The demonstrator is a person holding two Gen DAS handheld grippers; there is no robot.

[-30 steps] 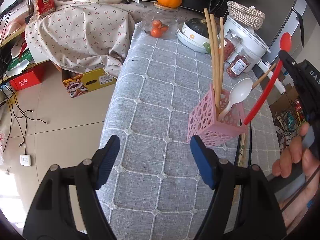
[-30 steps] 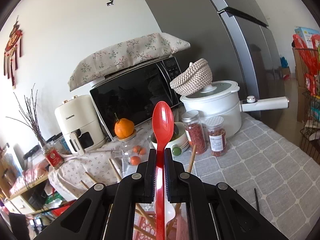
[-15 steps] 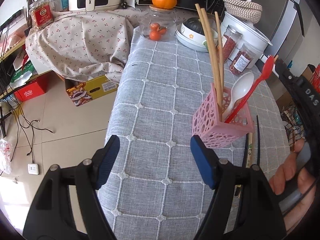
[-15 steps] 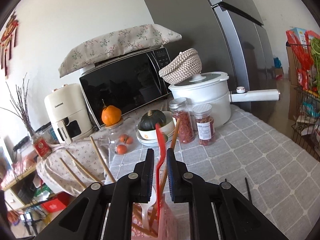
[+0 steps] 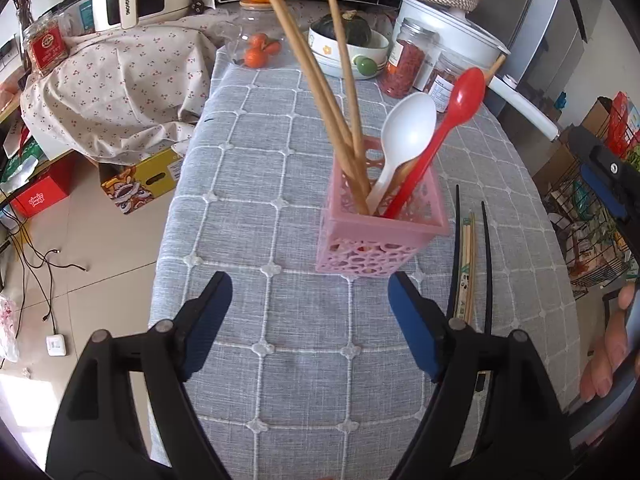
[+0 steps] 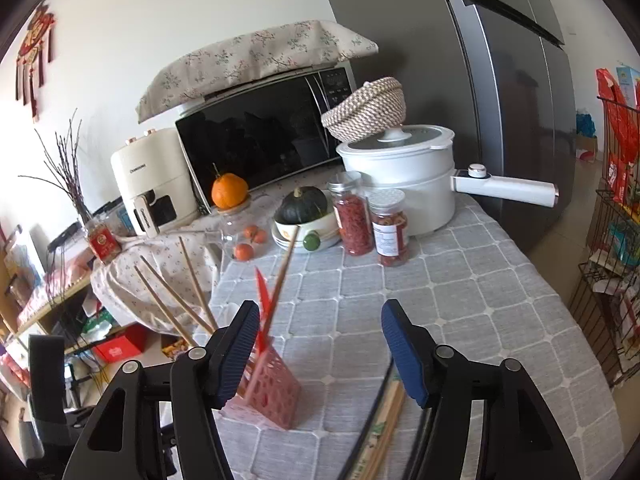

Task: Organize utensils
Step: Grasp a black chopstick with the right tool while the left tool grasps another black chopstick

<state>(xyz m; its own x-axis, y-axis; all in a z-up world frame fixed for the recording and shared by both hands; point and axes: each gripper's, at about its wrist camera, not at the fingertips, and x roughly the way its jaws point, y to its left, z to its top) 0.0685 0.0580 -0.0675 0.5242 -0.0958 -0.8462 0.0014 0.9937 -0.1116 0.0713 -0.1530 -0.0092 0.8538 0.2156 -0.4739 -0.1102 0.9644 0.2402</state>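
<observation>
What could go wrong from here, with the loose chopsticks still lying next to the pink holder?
1. The pink holder looks light and top-heavy: long wooden chopsticks, white spoon and red spoon all lean outward, so a nudge could tip it.
2. The loose chopsticks lie flat on the tablecloth close beside the holder; the open right gripper may snag cloth or bump the holder when pinching them.

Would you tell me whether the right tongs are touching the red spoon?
Apart. The left wrist view shows the red spoon standing alone in the pink holder, the right tongs open.
</observation>
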